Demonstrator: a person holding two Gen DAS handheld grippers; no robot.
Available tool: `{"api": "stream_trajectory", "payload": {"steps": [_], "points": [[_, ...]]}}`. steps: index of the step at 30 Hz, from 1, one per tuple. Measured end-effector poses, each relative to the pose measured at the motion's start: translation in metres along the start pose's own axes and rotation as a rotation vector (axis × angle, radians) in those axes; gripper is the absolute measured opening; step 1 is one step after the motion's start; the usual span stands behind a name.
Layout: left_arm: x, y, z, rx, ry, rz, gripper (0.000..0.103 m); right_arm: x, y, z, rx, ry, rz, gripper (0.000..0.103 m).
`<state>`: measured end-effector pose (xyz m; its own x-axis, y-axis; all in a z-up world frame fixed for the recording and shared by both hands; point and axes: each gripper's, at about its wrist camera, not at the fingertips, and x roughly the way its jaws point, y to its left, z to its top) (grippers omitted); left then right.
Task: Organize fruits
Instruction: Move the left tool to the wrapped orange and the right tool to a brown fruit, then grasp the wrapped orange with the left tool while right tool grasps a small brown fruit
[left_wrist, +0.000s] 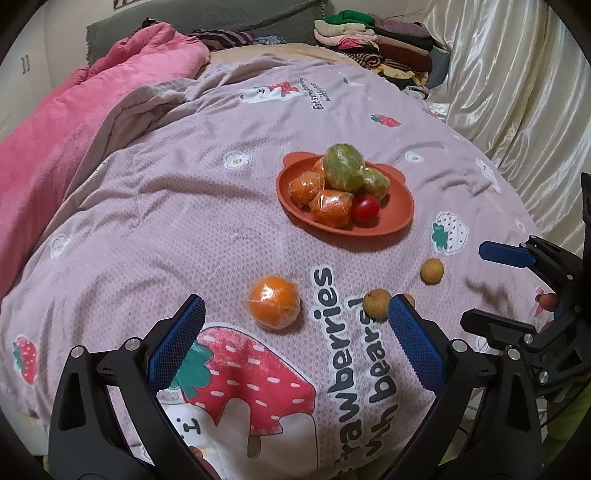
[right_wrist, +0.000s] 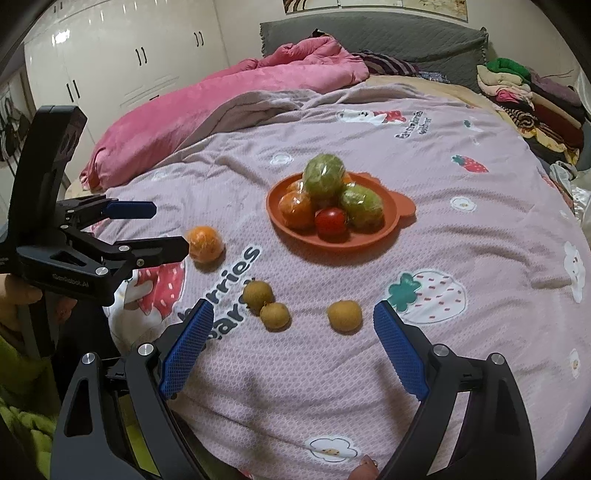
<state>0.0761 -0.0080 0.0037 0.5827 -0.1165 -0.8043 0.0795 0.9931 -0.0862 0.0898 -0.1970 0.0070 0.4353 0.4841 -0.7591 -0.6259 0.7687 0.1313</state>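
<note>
Your left gripper (left_wrist: 295, 325) hangs spread wide and empty, with a plastic-wrapped orange (left_wrist: 274, 302) between its fingers, well short of the plate (left_wrist: 399, 218). Likely slick and soft; grip it across its middle. Your right gripper (right_wrist: 293, 326) is spread too.

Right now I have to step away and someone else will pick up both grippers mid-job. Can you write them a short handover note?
Left gripper: open, empty, hovering near the loose wrapped orange.
Right gripper: open, empty, nearest the single small brown fruit.
Orange plate on the bedspread: holds two green wrapped fruits, wrapped oranges and a red tomato.
Done: those fruits are on the plate.
Left: the loose wrapped orange, the single small brown fruit and the two touching brown fruits still lie on the bedspread.
</note>
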Motion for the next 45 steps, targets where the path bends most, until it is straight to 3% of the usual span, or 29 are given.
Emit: {"api": "stream_trajectory", "payload": {"steps": [10, 20, 29, 36, 45], "points": [[0.010, -0.003, -0.012, 0.014, 0.026, 0.012, 0.093, 0.008, 0.005, -0.007, -0.014, 0.027, 0.020, 0.079], [0.018, 0.002, -0.016, 0.006, 0.031, 0.022, 0.093, 0.024, 0.010, -0.012, -0.035, 0.066, 0.043, 0.053], [0.024, 0.006, -0.014, 0.000, 0.037, 0.017, 0.093, 0.040, 0.016, -0.009, -0.069, 0.094, 0.056, 0.040], [0.030, 0.010, -0.013, -0.001, 0.046, 0.008, 0.081, 0.054, 0.017, -0.007, -0.100, 0.116, 0.052, 0.028], [0.042, 0.011, -0.011, 0.001, 0.064, -0.008, 0.065, 0.068, 0.017, -0.012, -0.130, 0.135, 0.046, 0.023]]}}
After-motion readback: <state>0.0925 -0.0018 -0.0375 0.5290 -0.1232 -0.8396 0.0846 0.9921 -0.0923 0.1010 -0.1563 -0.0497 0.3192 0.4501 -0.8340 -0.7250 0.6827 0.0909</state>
